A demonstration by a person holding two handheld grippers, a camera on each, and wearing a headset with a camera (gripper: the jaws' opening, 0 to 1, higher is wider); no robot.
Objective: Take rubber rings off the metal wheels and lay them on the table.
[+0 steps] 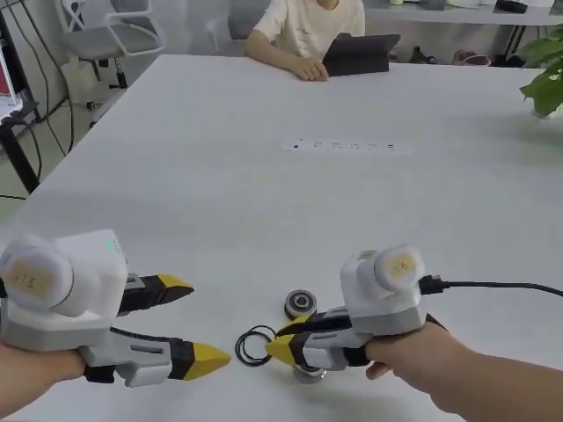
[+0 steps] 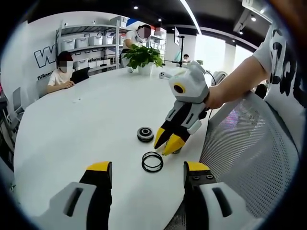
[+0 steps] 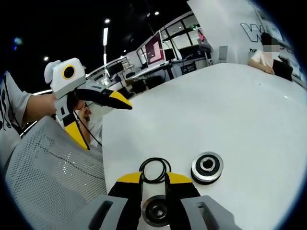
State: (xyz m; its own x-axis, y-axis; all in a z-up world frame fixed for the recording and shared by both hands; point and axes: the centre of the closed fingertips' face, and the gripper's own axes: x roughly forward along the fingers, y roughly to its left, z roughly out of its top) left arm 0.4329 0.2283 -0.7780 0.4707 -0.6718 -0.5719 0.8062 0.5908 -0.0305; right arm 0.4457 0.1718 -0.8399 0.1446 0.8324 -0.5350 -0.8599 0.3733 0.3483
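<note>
My right gripper [image 1: 283,343] [image 3: 154,178] is shut on a bare metal wheel [image 3: 156,209] [image 1: 308,374] that rests on the white table [image 1: 264,202]. Just ahead of its yellow tips lie black rubber rings [image 1: 254,345] [image 3: 154,169] [image 2: 152,161], flat and overlapping. A second wheel [image 1: 300,303] [image 3: 207,167] [image 2: 145,134] with a black ring around it stands a little beyond them. My left gripper [image 1: 198,321] [image 2: 147,167] hovers open to the left of the rings, nothing between its jaws. It also appears at upper left in the right gripper view [image 3: 91,100].
A white power strip [image 1: 345,146] lies mid-table. A person [image 1: 308,31] sits at the far end with a dark tablet [image 1: 356,53]. A plant [image 1: 545,79] is at the right edge. A mesh chair back [image 2: 249,143] stands at the table's near edge.
</note>
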